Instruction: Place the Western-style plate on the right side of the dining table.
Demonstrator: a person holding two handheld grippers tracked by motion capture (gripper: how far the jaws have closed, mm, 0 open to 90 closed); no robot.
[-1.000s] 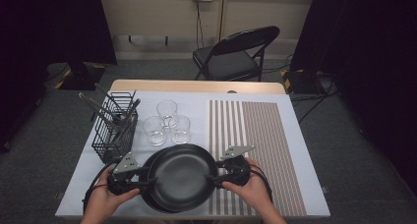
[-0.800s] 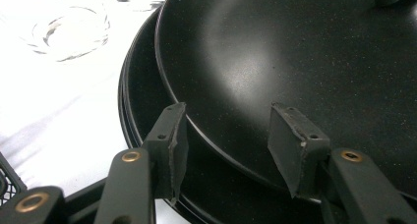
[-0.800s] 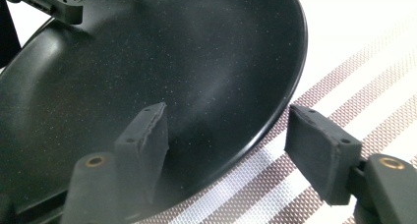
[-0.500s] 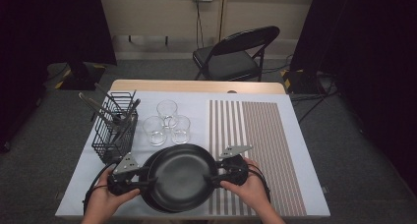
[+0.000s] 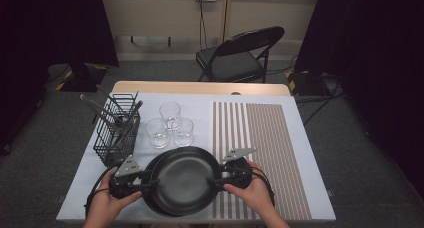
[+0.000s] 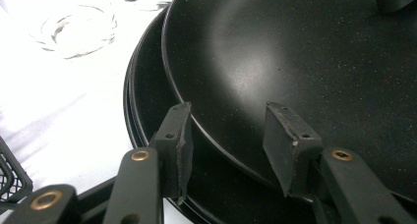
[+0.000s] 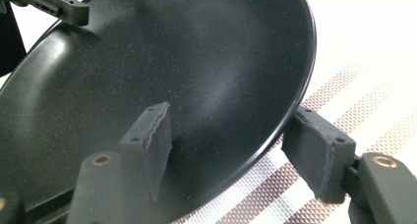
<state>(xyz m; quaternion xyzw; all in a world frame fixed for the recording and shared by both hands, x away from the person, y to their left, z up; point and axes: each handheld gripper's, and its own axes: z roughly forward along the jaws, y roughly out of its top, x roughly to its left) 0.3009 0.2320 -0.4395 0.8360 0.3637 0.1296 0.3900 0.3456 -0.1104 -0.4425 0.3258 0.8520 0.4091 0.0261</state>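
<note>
Sitting at the near edge of the table [image 5: 295, 133], a black plate [image 5: 182, 178] rests on top of a second black plate [image 5: 150, 180], whose rim shows as a crescent along the left side. The stack lies on the white cloth [image 5: 200, 105], its right edge reaching the striped placemat [image 5: 265, 138].

Left gripper [image 5: 142, 183] comes in from the left. In the left gripper view its two jaws straddle the rim of the upper plate [image 6: 295, 62], one outside over the lower plate [image 6: 147, 101], one inside on the dish. Jaws have just been closing with the rim between them; a gap shows at both pads, no pressing seen.

Right gripper [image 5: 217, 180] comes in from the right. In the right gripper view one jaw stands inside the plate [image 7: 172, 52], the other outside the rim above the placemat [image 7: 344, 111]. Jaws apart, rim between them, daylight on either side; not clamped. The left gripper's jaw tip shows at the far rim in this view.

A hand [image 5: 107, 205] holds the left gripper, the other hand [image 5: 250, 193] the right one.

Behind the plates: three clear glasses [image 5: 170, 125] clustered together, touching or nearly so. Left of them a black wire basket [image 5: 117, 130] with utensils [image 5: 100, 110] sticking out at a tilt. Beyond the table, a dark folding chair [image 5: 240, 55].
</note>
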